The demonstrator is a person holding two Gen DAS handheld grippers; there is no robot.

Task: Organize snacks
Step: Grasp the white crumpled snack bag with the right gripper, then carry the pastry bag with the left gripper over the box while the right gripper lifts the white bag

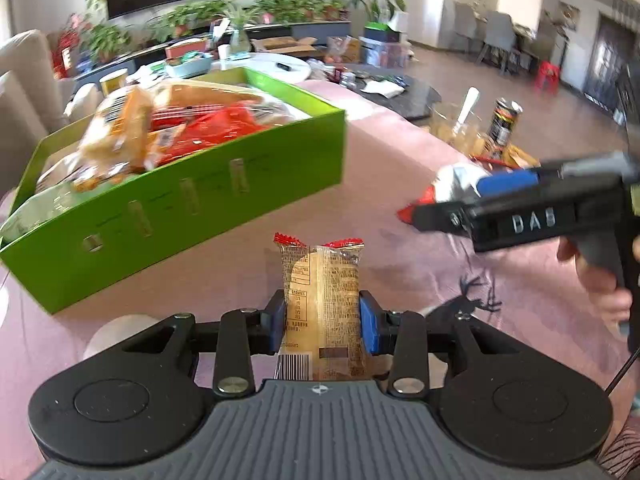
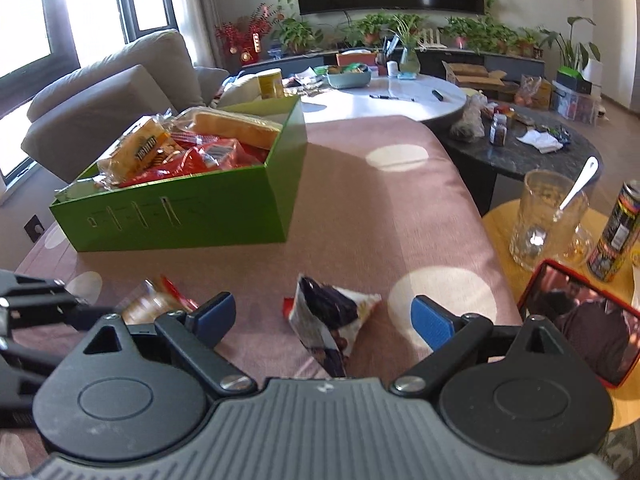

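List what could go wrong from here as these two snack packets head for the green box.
1. The left gripper pinches only the low end of the cake packet, so it may swing or slip.
2. The right gripper is open around the triangular packet, which lies tilted; closing may push it aside.
3. The green box is already heaped, so new packets may slide off.

Beside the bright green box (image 2: 208, 204), heaped with red and orange packets, lies a pink tablecloth (image 2: 372, 208) with pale round spots. Near the box, a golden-brown wrapper (image 1: 322, 304) shows red crimped ends.
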